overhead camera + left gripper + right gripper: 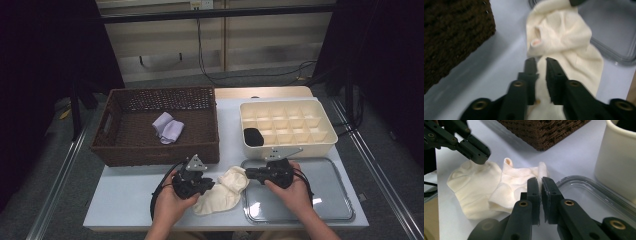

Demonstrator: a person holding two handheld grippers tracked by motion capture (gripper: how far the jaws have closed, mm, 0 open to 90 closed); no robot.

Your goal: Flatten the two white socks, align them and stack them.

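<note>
Meanwhile, a cream knitted sock [222,191] is lying on the white bench [125,192] between the left tongs [209,186] and right tongs [248,173]. A brown wicker basket [112,150] holding a lilac cloth [168,128] is standing behind, a cream divided box [327,142] far right, a clear tray [345,200] near right. Right gripper view is showing the right tongs [540,181] clamping the sock's edge [541,171]; left gripper view is showing the left tongs [540,61] slightly apart over the sock [564,42].

Cream sock [222,192] between black gripper fingers [554,75]; dark-brown woven basket [125,150] beyond fingertips; lilac cloth [168,127] inside; cream divided box [320,142]; clear grey-rimmed tray [330,200]; pale table [125,195].
</note>
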